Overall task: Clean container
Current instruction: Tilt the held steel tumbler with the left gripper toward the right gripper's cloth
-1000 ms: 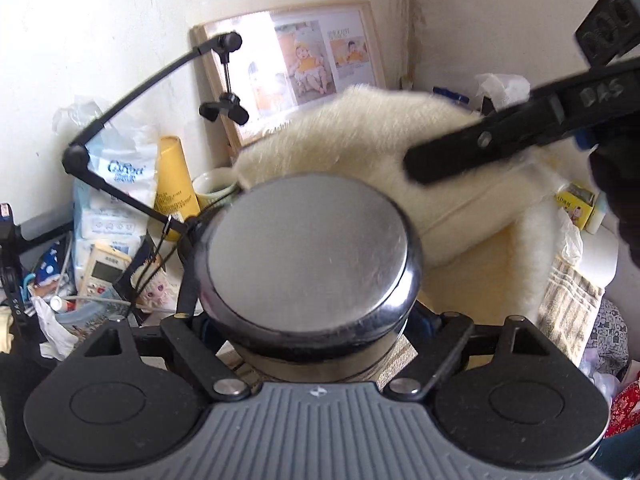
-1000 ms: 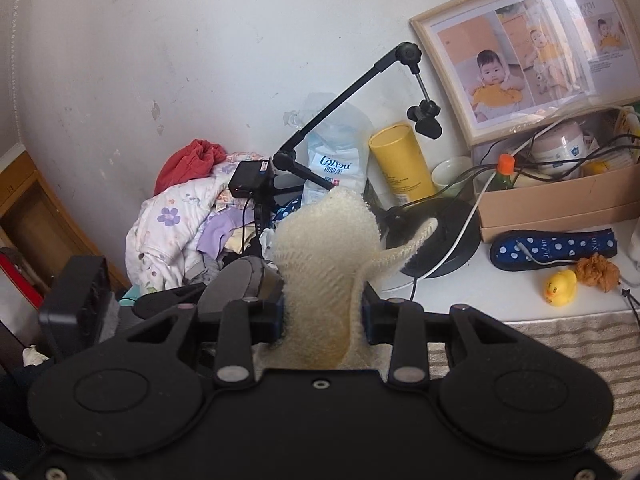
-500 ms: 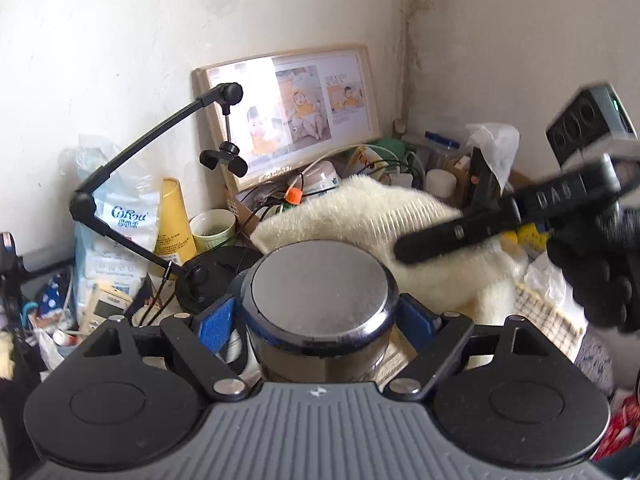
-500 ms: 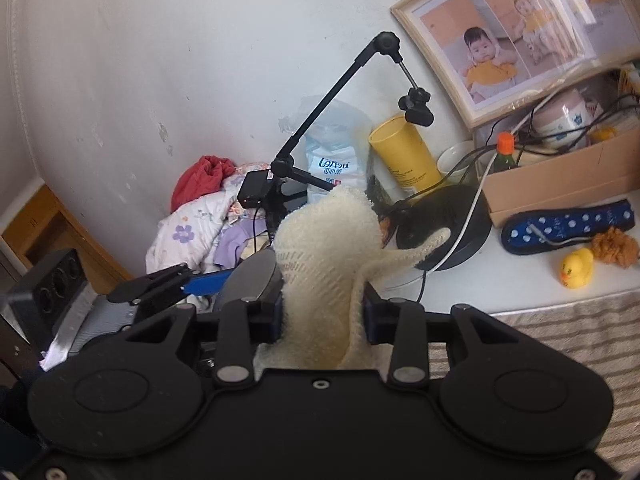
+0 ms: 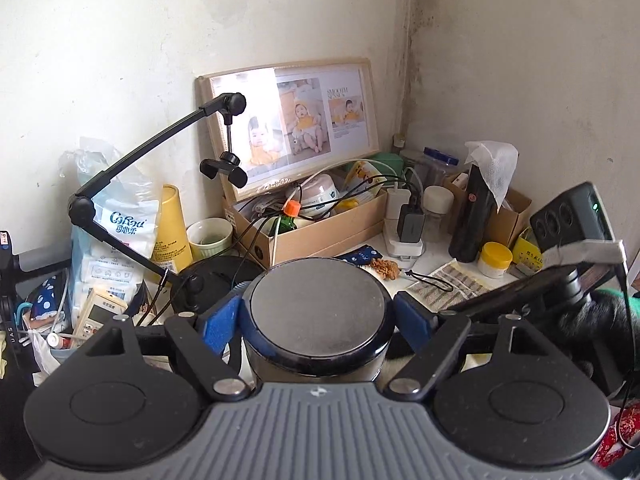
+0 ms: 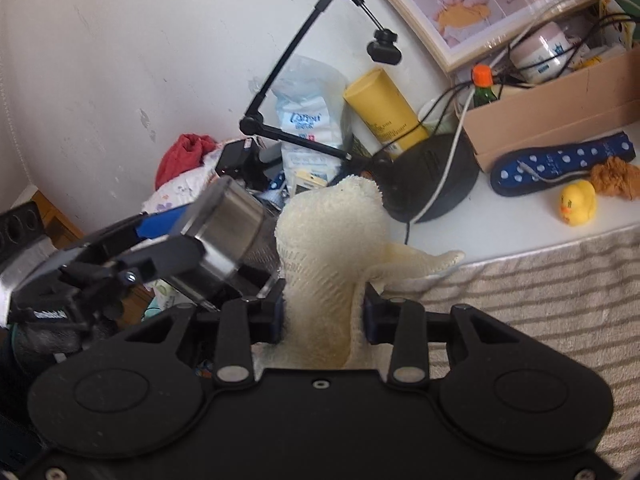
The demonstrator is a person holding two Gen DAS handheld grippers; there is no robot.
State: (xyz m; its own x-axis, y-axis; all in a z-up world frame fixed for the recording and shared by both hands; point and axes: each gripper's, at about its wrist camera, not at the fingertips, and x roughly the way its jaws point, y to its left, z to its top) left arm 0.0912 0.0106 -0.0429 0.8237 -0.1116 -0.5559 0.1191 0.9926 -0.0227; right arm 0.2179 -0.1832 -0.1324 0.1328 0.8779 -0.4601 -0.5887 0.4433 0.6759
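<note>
Container (image 5: 318, 312) clamped between left gripper (image 5: 320, 320) pads, right gripper (image 6: 323, 314) pinching cloth (image 6: 328, 248) just beside

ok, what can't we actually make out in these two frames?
- Container mouth and inside: left wrist view shows only its flat metal end; right wrist view shows its side, mouth hidden behind the left tool.
- Cloth against container: contact can't be told, the cloth covers that spot.
- Cloth lower end: hidden under the right tool body.
- Right tool tips: out of sight in the left wrist view.

Readable text near the framed photo print

"SMOOTH" heads the framed photo print (image 5: 292, 120); left of it, a plastic wipes pack (image 5: 116, 236) reads "CoRou".
</note>
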